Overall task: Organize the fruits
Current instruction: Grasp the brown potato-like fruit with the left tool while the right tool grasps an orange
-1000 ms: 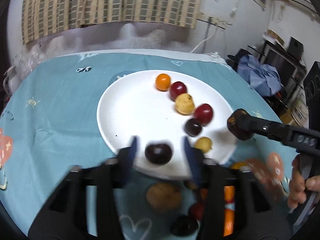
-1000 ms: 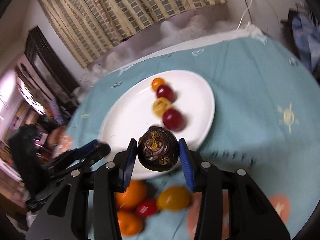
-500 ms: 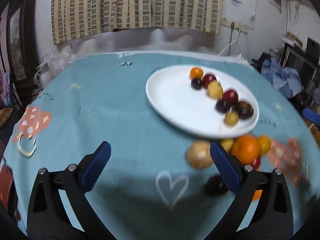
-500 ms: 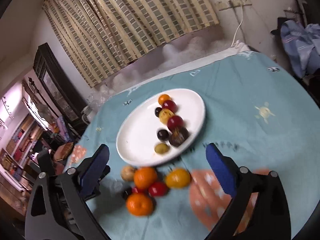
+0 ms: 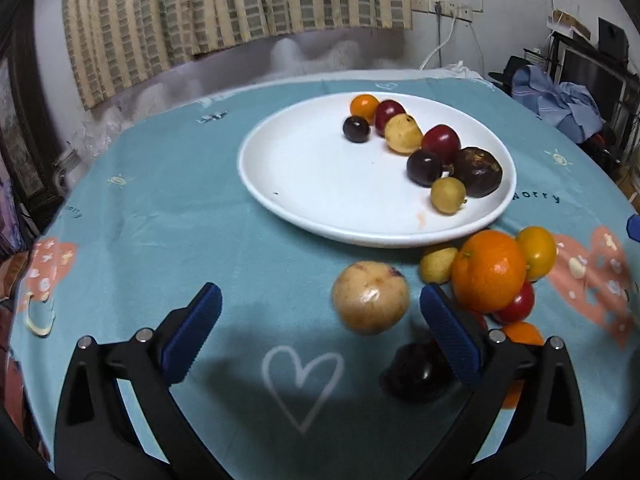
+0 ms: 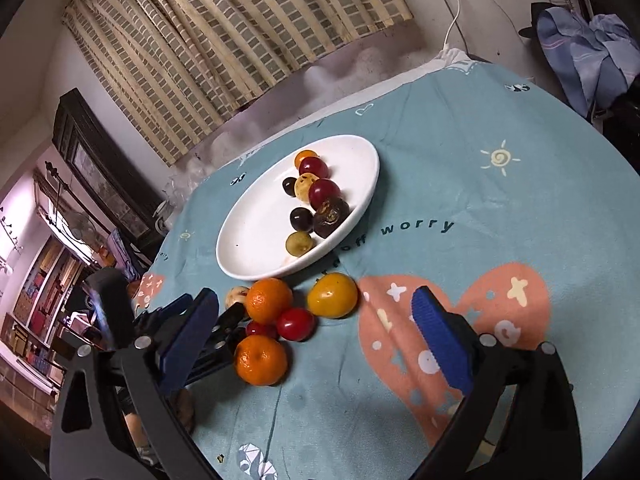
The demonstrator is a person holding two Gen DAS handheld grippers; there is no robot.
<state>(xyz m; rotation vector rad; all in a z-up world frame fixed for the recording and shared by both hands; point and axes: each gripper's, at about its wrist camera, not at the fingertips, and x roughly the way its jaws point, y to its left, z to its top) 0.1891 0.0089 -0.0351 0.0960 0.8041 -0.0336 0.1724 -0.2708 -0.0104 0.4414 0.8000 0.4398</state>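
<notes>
Hiding behind your left gripper's (image 5: 318, 330) finger, a dark fruit (image 5: 416, 372) blurs near the plate (image 5: 304, 184). Both your grippers gape empty, right gripper (image 6: 316, 330) over loose fruits (image 6: 296, 312) on teal cloth (image 6: 460, 168) beside the plate; curtain (image 6: 224, 40) beyond.

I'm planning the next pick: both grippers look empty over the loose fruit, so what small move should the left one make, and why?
Probably ease the left gripper forward and down around the pale round fruit. Its jaws stand wide open with nothing held, that fruit lies on the cloth just ahead between them, and the white plate has bare room.
</notes>
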